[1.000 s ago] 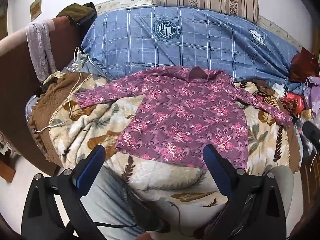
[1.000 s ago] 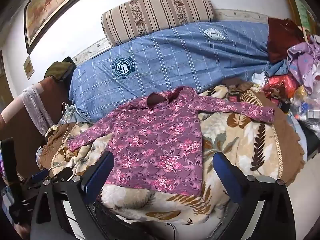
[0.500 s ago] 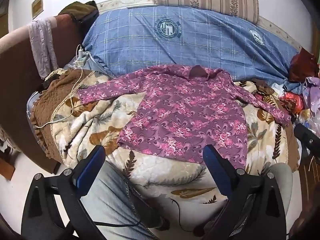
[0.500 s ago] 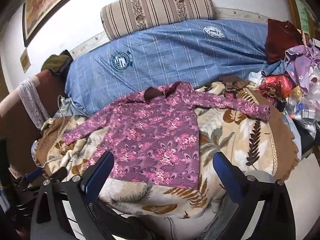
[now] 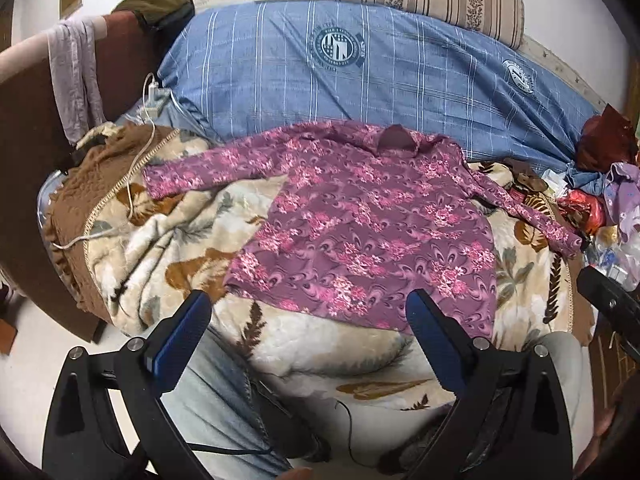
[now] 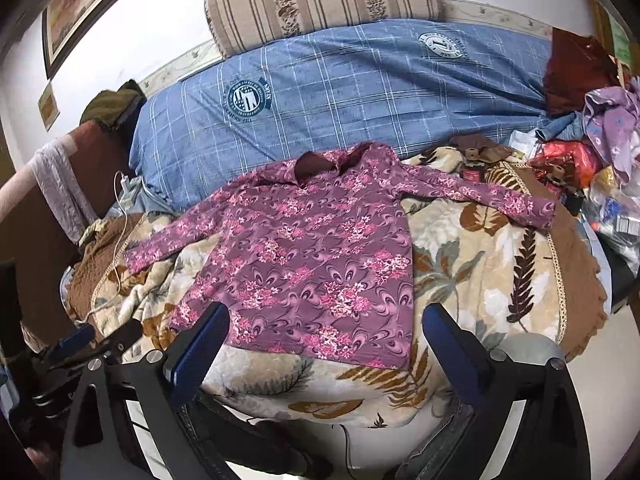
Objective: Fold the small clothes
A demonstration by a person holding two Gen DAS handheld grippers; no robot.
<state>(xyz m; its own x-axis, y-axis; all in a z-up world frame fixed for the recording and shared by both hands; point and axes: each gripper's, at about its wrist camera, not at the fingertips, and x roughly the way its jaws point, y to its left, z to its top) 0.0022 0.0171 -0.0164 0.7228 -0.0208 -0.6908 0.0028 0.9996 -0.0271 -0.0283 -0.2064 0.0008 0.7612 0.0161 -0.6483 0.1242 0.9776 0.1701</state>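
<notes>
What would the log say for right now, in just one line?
stage: before first fold | shirt: flat on blanket, sleeves out | left gripper: open, empty | right gripper: open, empty

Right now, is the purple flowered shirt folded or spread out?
Spread out: the shirt lies flat on the leaf-print blanket, both sleeves stretched sideways, no fold visible.

Both wrists — facing bed, sharing shirt (image 5: 368,224)
</notes>
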